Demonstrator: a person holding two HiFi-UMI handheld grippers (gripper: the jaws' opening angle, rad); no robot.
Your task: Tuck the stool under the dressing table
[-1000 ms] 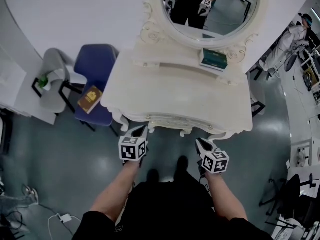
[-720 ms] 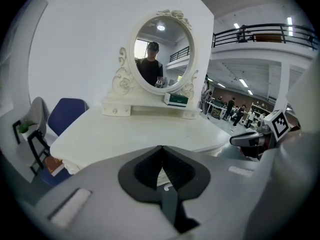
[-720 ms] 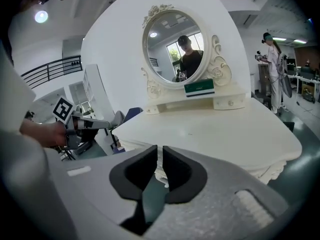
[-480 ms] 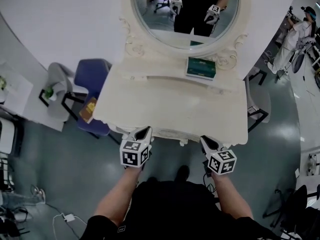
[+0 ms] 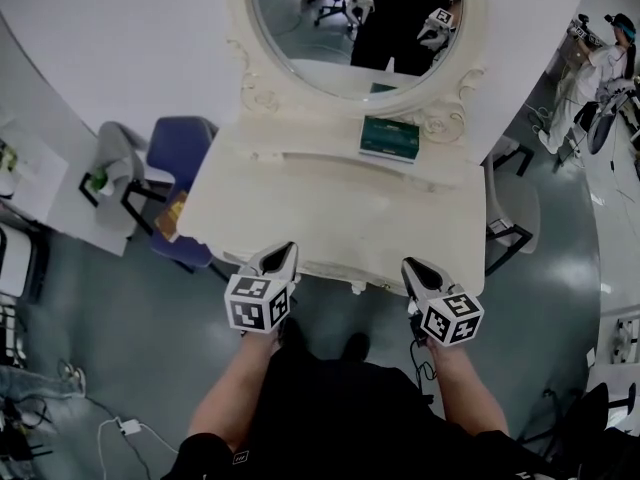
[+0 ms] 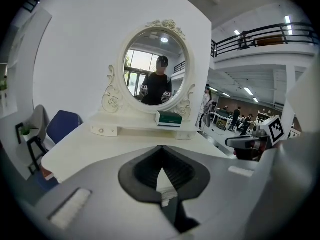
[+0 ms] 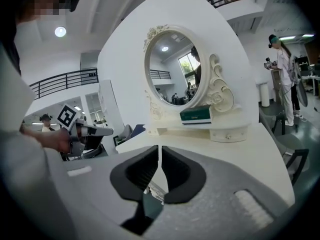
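**Head view.** The dressing table (image 5: 330, 208) fills the centre of the frame, with its oval mirror (image 5: 340, 28) at the top and a green box (image 5: 390, 136) on the rear shelf. The left claw (image 5: 283, 255) and right claw (image 5: 412, 268) hover at the tabletop's front edge, lower centre, touching nothing. The left claw's jaws meet at the tips. The right claw's jaws have just been closing and leave a hairline slit with nothing between. The stool appears in no view; presumably it is beneath the tabletop, hidden by it and the person's dark clothing. A sound finish likely means confirming that the seat sits square, fully under the front edge and clear of the table's legs.
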